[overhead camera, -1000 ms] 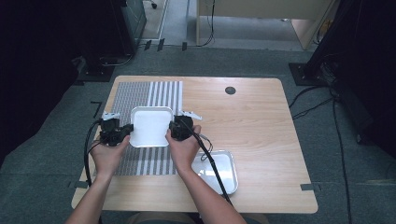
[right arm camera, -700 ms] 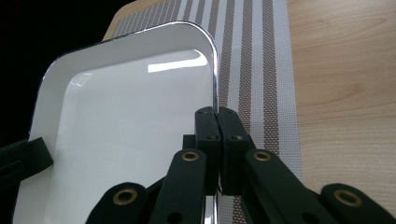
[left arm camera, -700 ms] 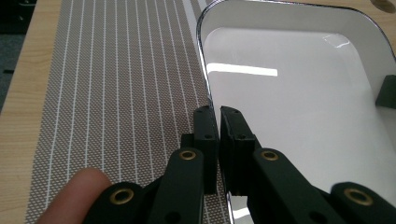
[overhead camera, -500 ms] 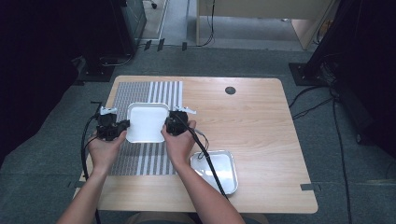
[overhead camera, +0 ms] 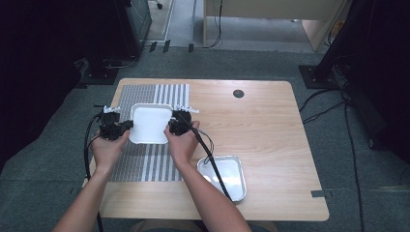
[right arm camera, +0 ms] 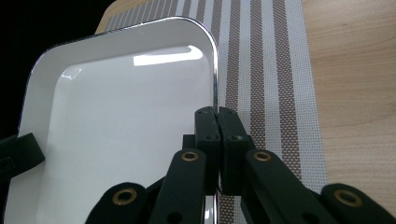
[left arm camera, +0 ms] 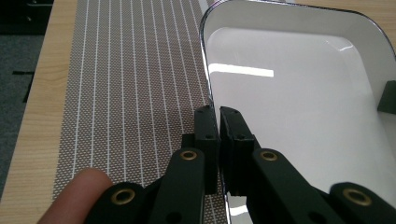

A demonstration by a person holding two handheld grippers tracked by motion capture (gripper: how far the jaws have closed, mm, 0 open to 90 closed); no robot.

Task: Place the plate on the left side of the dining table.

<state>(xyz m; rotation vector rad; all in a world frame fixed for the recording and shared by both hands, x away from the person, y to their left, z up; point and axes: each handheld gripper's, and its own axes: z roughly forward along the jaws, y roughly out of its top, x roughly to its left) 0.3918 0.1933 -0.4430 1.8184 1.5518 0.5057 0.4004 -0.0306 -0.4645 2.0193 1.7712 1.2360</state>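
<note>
Clearly the white tray (overhead camera: pixel 150 123) is mid-carry, gripped on both sides. The left gripper (overhead camera: pixel 114 129) clamps the tray's rim at nine o'clock, and the left gripper view shows its jaws pinched narrow with the thin rim between them. The right gripper (overhead camera: pixel 177 124) does the same at three o'clock; in the right gripper view its jaws are closed down on the chrome-edged rim. So both hold the tray, each on an opposite long side, and the tray sits level between the two hands.

The tray is over the striped placemat (overhead camera: pixel 145 159), toward the mat's twelve o'clock end, on the left half of the table (overhead camera: pixel 270 125). Whether its base rests on the mat or hangs just above it I cannot tell. A second, silver tray (overhead camera: pixel 231 164) lies well apart at about four o'clock from the white one, near the table's front edge.

I judge the step in hand to be positioning the white tray on the mat. The next move calls for both hands to travel together and stay level, so the rim does not slip or twist, then to set the base flat before either pair of jaws opens.
</note>
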